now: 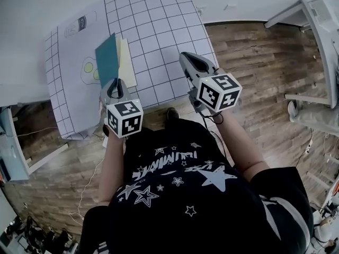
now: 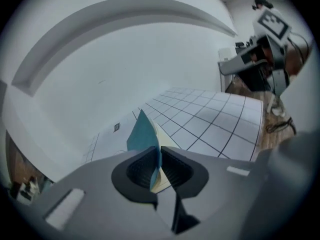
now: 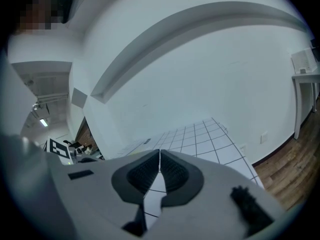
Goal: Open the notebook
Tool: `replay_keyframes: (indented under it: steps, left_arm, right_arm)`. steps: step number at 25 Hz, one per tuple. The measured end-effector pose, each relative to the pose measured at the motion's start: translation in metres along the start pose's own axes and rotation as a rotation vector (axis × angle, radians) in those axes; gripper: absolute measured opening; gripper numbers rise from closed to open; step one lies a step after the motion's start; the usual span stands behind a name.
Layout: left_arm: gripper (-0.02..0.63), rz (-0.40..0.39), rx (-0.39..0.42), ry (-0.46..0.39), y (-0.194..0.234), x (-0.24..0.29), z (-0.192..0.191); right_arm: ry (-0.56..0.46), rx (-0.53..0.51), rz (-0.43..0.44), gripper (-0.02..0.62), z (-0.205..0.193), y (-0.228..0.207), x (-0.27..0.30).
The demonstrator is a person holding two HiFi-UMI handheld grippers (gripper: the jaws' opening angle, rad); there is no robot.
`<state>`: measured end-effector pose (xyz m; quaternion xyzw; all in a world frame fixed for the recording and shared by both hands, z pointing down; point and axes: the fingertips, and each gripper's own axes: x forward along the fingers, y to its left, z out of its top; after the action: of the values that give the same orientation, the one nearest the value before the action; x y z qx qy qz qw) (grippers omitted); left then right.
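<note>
The notebook (image 1: pixel 114 61) lies on the gridded white table sheet (image 1: pixel 159 30), its teal cover (image 2: pixel 142 134) lifted off the pale yellow pages (image 2: pixel 164 141). My left gripper (image 2: pixel 159 151) is shut on the near edge of that cover, which stands up between the pads. In the head view the left gripper (image 1: pixel 114 87) sits at the notebook's near end. My right gripper (image 1: pixel 192 62) hovers over the grid to the right of the notebook, shut with nothing between its jaws (image 3: pixel 159 156).
The sheet hangs over the table's near edge (image 1: pixel 153 102). Printed drawings (image 1: pixel 89 67) lie left of the notebook. Wooden floor lies to the right, with a white furniture frame (image 1: pixel 318 46) at the far right.
</note>
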<state>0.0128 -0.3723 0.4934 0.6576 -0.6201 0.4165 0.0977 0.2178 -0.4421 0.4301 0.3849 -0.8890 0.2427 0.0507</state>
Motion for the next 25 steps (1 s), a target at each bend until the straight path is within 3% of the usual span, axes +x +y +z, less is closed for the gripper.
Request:
replay_keyframes:
  steps: [5,10,17,25]
  left_arm:
    - [0.041,-0.105,-0.312,-0.078,0.047,-0.024,0.0]
    - [0.041,-0.161,-0.453,-0.13,0.082,-0.036,-0.012]
    - [0.043,-0.196,-0.548,-0.163,0.123,-0.041,-0.045]
    - [0.075,-0.205,-0.508,-0.114,0.161,-0.018,-0.11]
  right_arm:
    - [-0.001,-0.024,0.002,0.017,0.003,0.031,0.014]
    - [0.004,-0.043,-0.003,0.017,0.004,0.061,0.03]
    - [0.014,-0.084,0.027,0.017,0.004,0.115,0.064]
    - [0.038,-0.117,0.022,0.017,-0.01,0.165,0.093]
